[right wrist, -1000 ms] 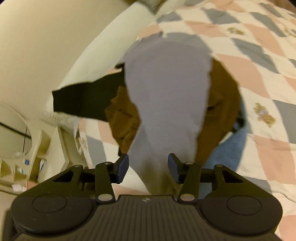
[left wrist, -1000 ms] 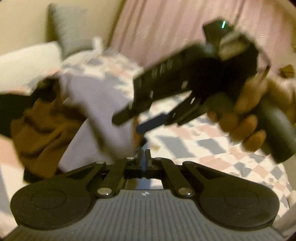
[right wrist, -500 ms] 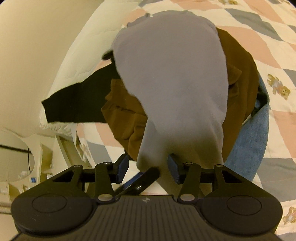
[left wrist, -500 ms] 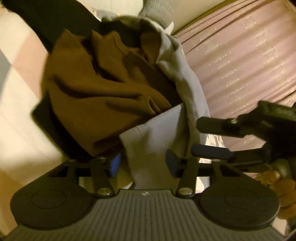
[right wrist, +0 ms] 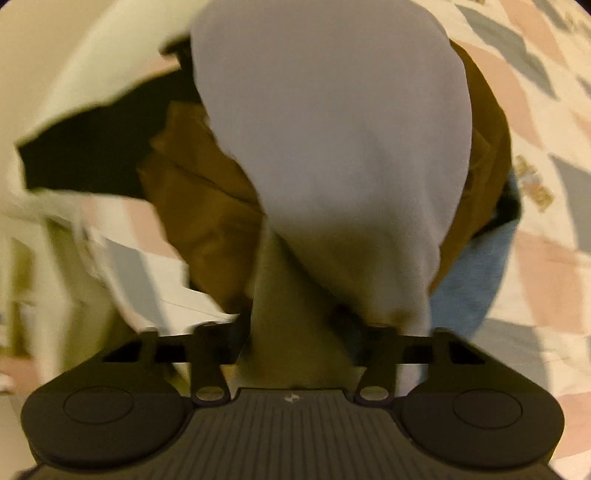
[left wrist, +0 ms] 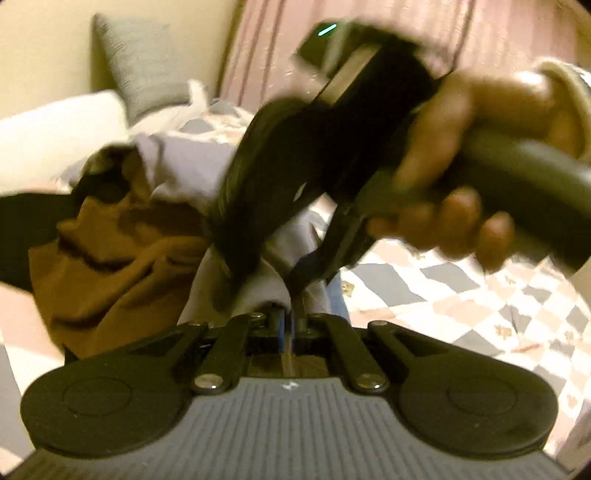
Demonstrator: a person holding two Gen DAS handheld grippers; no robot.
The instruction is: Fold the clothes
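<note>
Closing since half a second ago, left tool (left wrist: pixel 287 317) now pinches grey garment (left wrist: pixel 258 284). Right tool (right wrist: pixel 299 343) remains spread around it, so the lift off the bed (left wrist: pixel 461 295) pile shifts leftward.

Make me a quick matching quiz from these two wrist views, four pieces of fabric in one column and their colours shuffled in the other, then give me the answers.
Things:
1. Garment draped on top of the pile
2. Crumpled garment under it
3. Cloth peeking out at the pile's right edge
4. Curtain behind the bed

Colours:
A. Blue
B. Pink
C. Pale grey
D. Brown

Pairs: 1-C, 2-D, 3-A, 4-B
</note>
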